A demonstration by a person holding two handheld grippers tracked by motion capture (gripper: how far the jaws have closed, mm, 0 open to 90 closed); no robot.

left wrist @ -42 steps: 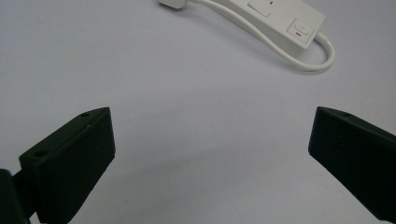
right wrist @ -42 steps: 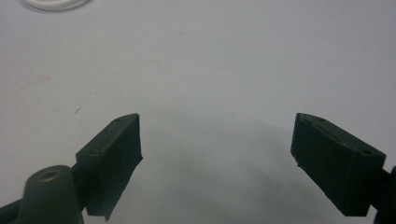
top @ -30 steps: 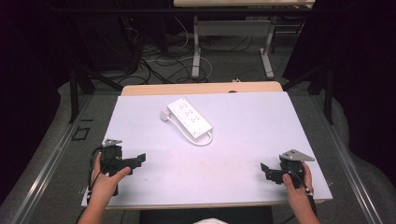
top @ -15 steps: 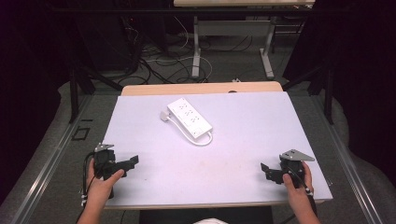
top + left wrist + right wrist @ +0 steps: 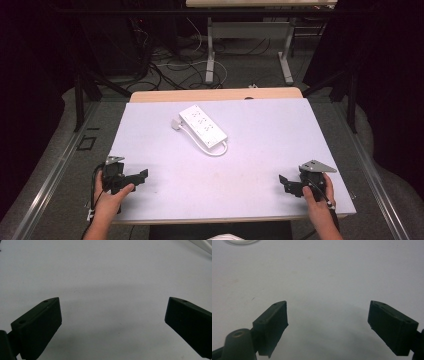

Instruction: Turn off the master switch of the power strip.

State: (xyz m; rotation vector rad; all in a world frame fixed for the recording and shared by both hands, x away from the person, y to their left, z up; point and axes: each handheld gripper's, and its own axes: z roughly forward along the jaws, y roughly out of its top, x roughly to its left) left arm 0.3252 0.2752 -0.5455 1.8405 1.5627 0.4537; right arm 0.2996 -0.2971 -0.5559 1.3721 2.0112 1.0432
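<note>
White surface (image 5: 260, 150) on a wooden table, dark room behind with cables on the floor. High view: white power strip (image 5: 202, 125) lies flat, far-centre of the surface, angled, its cord looped at the near end. Left tool (image 5: 141, 176) sits at the near left corner, held by the left hand (image 5: 111, 194), jaws pointing inward, well apart from the strip. Right tool (image 5: 283, 183) at the near right corner in the right hand (image 5: 315, 192), also well apart from the strip. Left gripper view: left tool (image 5: 112, 320) jaws spread wide, nothing between them, bare surface below. Right gripper view: right tool (image 5: 328, 317) jaws spread wide, empty, a bit of white cord (image 5: 242, 242) at the top edge.
</note>
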